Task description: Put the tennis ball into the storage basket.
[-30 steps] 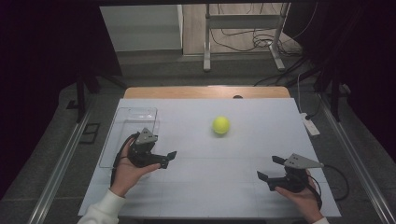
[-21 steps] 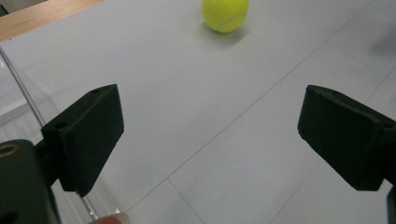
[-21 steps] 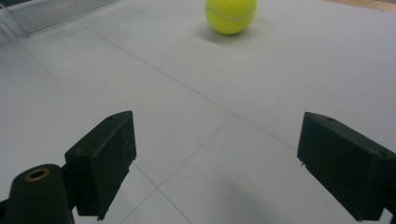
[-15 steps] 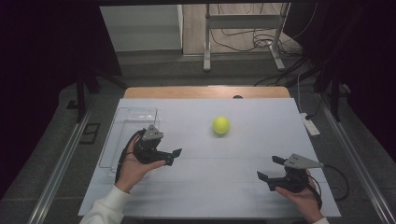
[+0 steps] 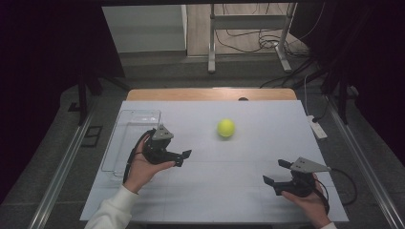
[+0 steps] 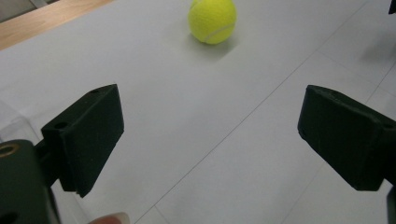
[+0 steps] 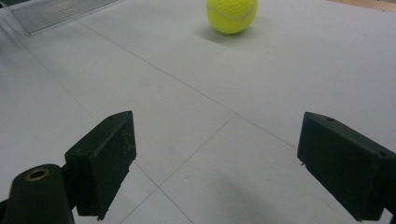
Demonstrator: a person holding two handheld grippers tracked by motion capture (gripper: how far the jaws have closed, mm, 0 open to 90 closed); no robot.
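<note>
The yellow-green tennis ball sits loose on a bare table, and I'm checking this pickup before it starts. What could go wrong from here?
1. The yellow-green tennis ball lies free on the flat white table; a nudge from one jaw could send it rolling away.
2. The left gripper, jaws open, sits beside the clear plastic tray; a careless swing might knock it.
3. Both open grippers face the ball; reaching together, left and right gripper could collide.

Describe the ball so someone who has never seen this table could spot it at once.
Start at the white table top and look past its middle toward the far wooden edge. The tennis ball sits alone there, right of the clear plastic tray. It is the one round, yellow-green thing among white, clear and black.
</note>
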